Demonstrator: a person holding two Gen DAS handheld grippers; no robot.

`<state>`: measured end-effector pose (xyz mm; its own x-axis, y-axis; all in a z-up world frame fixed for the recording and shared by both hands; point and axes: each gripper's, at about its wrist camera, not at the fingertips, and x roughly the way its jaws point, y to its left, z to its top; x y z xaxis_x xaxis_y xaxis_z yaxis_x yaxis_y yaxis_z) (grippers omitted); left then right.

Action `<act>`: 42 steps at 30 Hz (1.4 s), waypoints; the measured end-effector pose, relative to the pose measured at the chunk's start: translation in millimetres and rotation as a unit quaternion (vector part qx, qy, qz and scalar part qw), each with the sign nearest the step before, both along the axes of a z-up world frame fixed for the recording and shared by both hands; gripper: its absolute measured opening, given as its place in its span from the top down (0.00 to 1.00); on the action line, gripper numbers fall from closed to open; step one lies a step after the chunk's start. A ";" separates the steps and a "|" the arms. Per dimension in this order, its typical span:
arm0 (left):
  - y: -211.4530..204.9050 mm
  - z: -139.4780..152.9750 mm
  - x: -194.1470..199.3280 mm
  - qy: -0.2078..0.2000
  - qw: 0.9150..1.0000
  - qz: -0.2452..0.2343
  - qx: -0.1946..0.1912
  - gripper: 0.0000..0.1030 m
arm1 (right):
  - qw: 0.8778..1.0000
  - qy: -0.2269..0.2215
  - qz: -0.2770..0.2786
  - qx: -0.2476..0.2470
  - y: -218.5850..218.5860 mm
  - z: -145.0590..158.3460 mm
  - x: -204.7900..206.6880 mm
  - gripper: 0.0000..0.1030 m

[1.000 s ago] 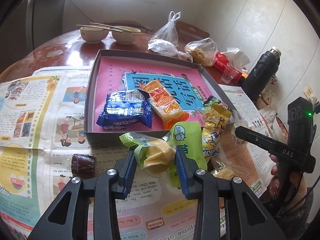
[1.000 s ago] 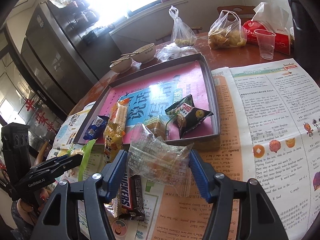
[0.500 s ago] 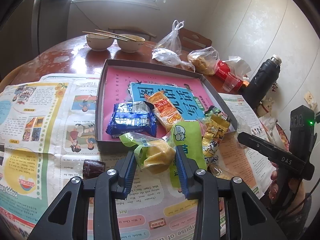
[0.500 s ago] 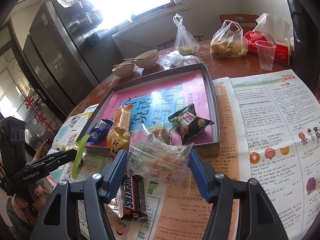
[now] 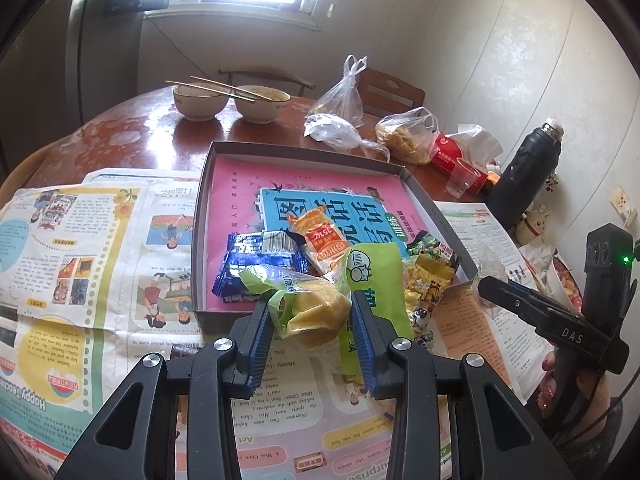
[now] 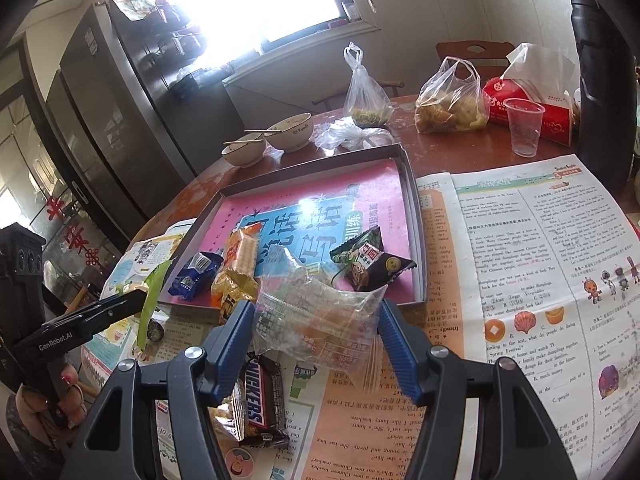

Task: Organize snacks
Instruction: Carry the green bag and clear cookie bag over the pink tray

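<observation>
My left gripper (image 5: 312, 320) is shut on a yellow cake in a green and clear wrapper (image 5: 316, 312), held just above the near rim of the grey tray (image 5: 199, 240). A blue packet (image 5: 260, 264) and an orange packet (image 5: 324, 236) lie in the tray. A green milk packet (image 5: 376, 280) and a yellow packet (image 5: 428, 284) sit at its near corner. My right gripper (image 6: 316, 320) is shut on a crinkly clear packet (image 6: 316, 312), held in front of the tray (image 6: 416, 240), where a dark green packet (image 6: 372, 264) lies. A Snickers bar (image 6: 260, 404) lies on the newspaper under it.
Newspapers (image 6: 520, 260) cover the near table. Behind the tray stand two bowls with chopsticks (image 5: 228, 100), tied plastic bags (image 5: 404, 132), a red tissue pack (image 6: 532, 108), a clear cup (image 6: 524, 126) and a black flask (image 5: 524, 176). A fridge (image 6: 112, 120) stands at the left.
Both grips are unchanged. The table has slid slightly down in both views, and a small brown sweet on the newspaper has slipped from sight behind the left gripper.
</observation>
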<state>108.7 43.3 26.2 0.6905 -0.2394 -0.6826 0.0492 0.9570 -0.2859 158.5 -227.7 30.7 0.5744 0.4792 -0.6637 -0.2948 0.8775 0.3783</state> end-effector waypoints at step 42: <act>-16.8 -17.9 68.1 0.002 1.000 0.009 0.021 0.63 | 0.999 -0.022 -0.023 -0.043 16.4 -8.9 41.5 0.39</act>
